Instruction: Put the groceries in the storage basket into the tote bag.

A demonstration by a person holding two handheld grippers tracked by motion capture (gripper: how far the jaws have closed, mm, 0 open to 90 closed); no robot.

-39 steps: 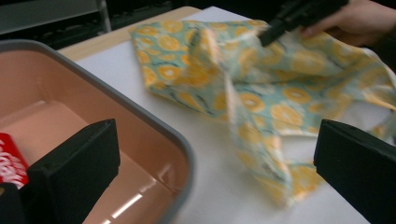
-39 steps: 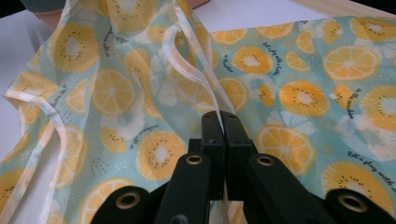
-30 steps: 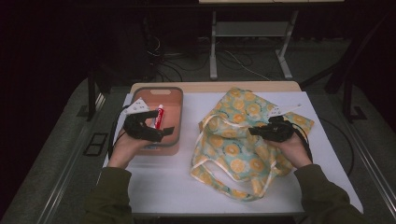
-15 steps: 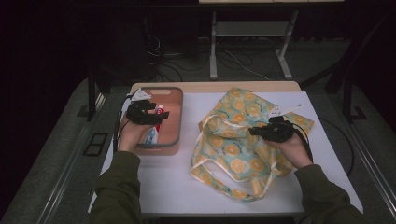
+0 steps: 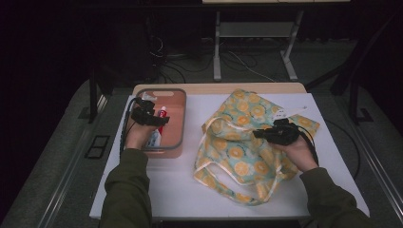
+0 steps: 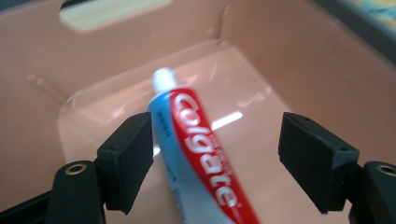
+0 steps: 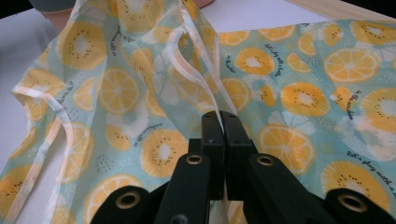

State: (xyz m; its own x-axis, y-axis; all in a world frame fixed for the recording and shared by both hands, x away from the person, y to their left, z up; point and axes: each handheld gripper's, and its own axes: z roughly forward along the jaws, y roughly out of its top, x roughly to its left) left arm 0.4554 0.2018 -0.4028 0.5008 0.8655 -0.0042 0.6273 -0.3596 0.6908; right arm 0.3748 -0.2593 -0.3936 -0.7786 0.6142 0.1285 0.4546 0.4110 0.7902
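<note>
The left hand-held gripper (image 5: 151,112) has gone from the near part of the pink plastic bin (image 5: 177,142) toward its far end and dipped inside, so that it now hangs over the Colgate toothpaste tube (image 6: 196,140). Its jaws have just been closing from their widest and then eased back a little; in the left gripper view they stand well apart with the tube between them. The left pad lies against or just beside the tube and the right pad is clear of it, so nothing is gripped yet. The tube lies on the bin floor, cap toward the far wall, at the left of the counter (image 5: 180,190).

By my reading this is the line-up for a pickup, with the tube probably bound for the bag; the jaws need to centre on the tube and close.

The right hand-held gripper (image 5: 259,134) has kept its place since a second ago. Its jaws are pressed together on the pale-trimmed rim of the fruit-print cloth bag (image 5: 242,156), pinching the fabric. The bag lies spread on the right half of the counter, its mouth turned toward the bin, much as it lay in the earlier frames
</note>
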